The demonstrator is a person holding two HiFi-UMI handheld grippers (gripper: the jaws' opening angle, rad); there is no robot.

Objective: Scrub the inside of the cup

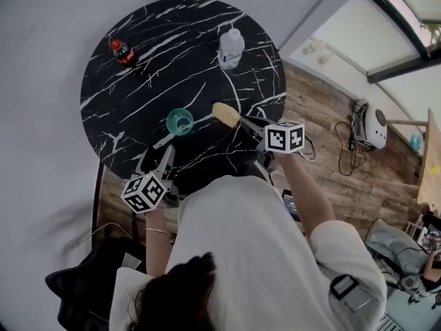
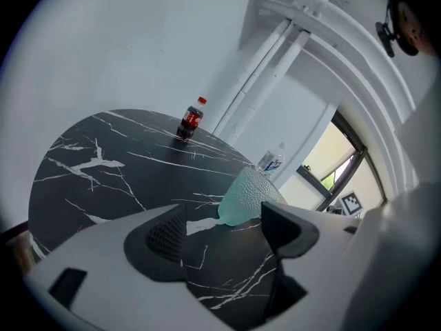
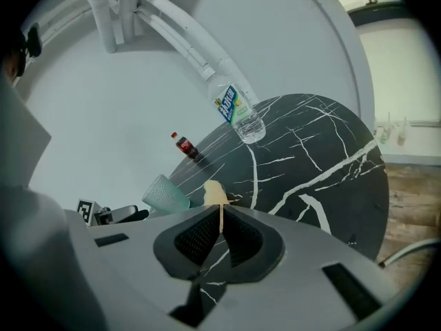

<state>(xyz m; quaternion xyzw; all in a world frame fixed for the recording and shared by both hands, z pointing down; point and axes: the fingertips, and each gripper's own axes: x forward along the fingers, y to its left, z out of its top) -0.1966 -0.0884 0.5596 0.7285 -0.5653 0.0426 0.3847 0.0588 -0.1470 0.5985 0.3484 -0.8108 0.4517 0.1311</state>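
Note:
A teal ribbed cup point(image 1: 180, 121) stands upright near the front of the round black marble table point(image 1: 138, 95). My left gripper point(image 1: 160, 147) is open just short of the cup on its near left; in the left gripper view the cup point(image 2: 248, 197) stands beyond the spread fingertips, untouched. My right gripper point(image 1: 249, 125) is shut on the thin handle of a brush whose yellow sponge head point(image 1: 225, 113) hangs just right of the cup's rim. The right gripper view shows the jaws point(image 3: 220, 229) pinching the handle, the sponge head point(image 3: 215, 193) ahead and the cup point(image 3: 164, 193) to its left.
A small cola bottle point(image 1: 124, 52) stands at the table's far left and a clear water bottle point(image 1: 231, 49) at the far right. Wooden floor with cables point(image 1: 344, 136) lies to the right. A dark chair point(image 1: 83, 281) sits by my left side.

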